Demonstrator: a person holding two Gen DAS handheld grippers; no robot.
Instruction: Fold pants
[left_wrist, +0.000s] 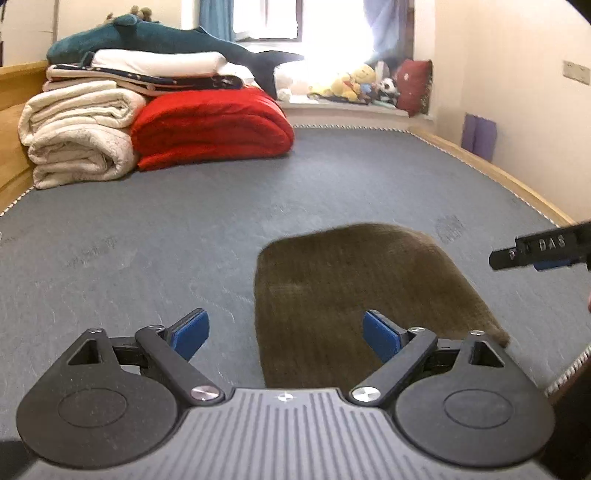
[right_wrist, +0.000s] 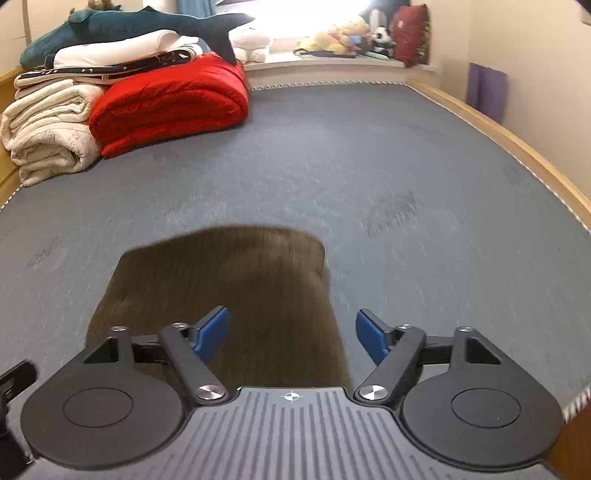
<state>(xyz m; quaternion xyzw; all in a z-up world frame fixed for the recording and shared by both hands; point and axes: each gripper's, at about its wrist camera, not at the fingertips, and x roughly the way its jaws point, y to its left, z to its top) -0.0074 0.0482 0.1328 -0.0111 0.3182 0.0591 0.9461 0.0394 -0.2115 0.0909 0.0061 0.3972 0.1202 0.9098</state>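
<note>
Hovering open, both claws (left_wrist: 286, 334) (right_wrist: 291, 334) seemingly above pants (right_wrist: 236, 295).

Both fisheye views ride low over the grey-covered bed (left_wrist: 332, 177), looking forward along open blue-padded fingers toward the bright window end of the room. The left wrist view sits close behind the left claw (left_wrist: 286, 336), with the brown folded corduroy pants (left_wrist: 351, 288) just ahead and to its right. The right wrist view sits behind the right claw (right_wrist: 293, 334), the same pants (right_wrist: 229, 280) to its left. Both share the folded red blanket (left_wrist: 214, 125) (right_wrist: 170, 99) far left.
</note>
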